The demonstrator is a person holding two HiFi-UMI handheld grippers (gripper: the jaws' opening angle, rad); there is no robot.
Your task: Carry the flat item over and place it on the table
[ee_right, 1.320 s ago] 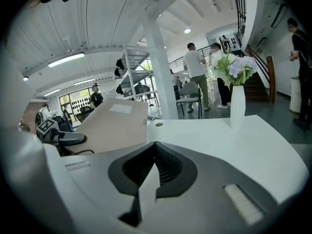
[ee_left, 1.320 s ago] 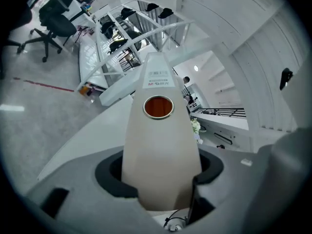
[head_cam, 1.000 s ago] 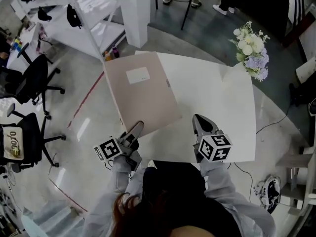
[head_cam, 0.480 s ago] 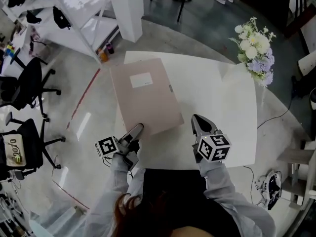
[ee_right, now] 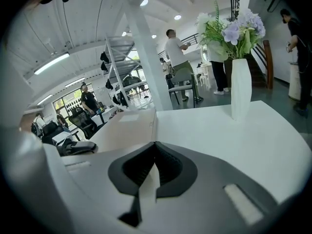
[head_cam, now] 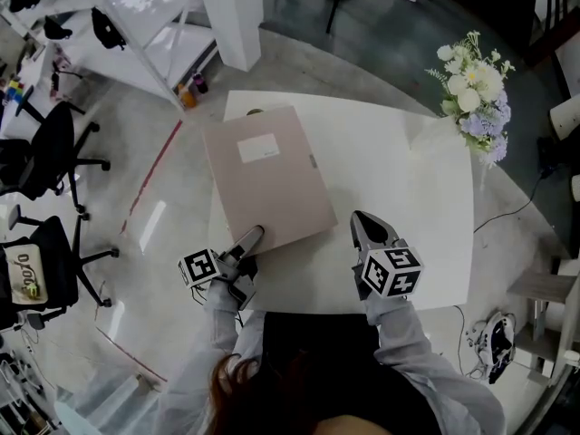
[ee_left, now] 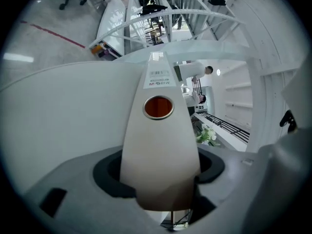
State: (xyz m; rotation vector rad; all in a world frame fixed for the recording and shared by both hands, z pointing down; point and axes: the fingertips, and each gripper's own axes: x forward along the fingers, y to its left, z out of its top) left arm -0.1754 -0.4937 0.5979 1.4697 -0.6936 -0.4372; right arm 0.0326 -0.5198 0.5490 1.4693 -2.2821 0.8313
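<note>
Head view: a beige-pink box file (head_cam: 267, 184) lies over the white table's (head_cam: 399, 179) 9 o'clock side, its far-left corner just past the table edge. Can't tell if it's fully set down. L gripper (head_cam: 251, 236) meets the file's near edge at 6 o'clock. R gripper (head_cam: 362, 220) hangs over bare tabletop at approx. 4 o'clock from the file, apart from it. A flower bunch (head_cam: 476, 84) is at the table's 2 o'clock corner. Office chairs (head_cam: 41, 157) are at 9 o'clock on the floor and a white shelf rack (head_cam: 154, 25) at 11.

Left gripper view: the file's spine (ee_left: 158, 145) fills the gap of the L gripper (ee_left: 161, 172). Both pads sit against it, so it's clamped, though the jaws have just been easing apart a little. A metal-ringed finger hole (ee_left: 158, 107) sits mid-spine, w/ a label (ee_left: 160, 77) beyond it at 12. Tabletop (ee_left: 63, 111) spreads to 9 o'clock.

Right gripper view: the R gripper (ee_right: 152, 172) has its jaws together, tips meeting, nothing in them. The file (ee_right: 126, 128) lies at 11 o'clock on the table (ee_right: 229, 140). A white vase (ee_right: 241, 87) w/ the flowers (ee_right: 229, 26) stands at 1–2 o'clock. A person (ee_right: 173, 50) stands in the bkgd at 12.
</note>
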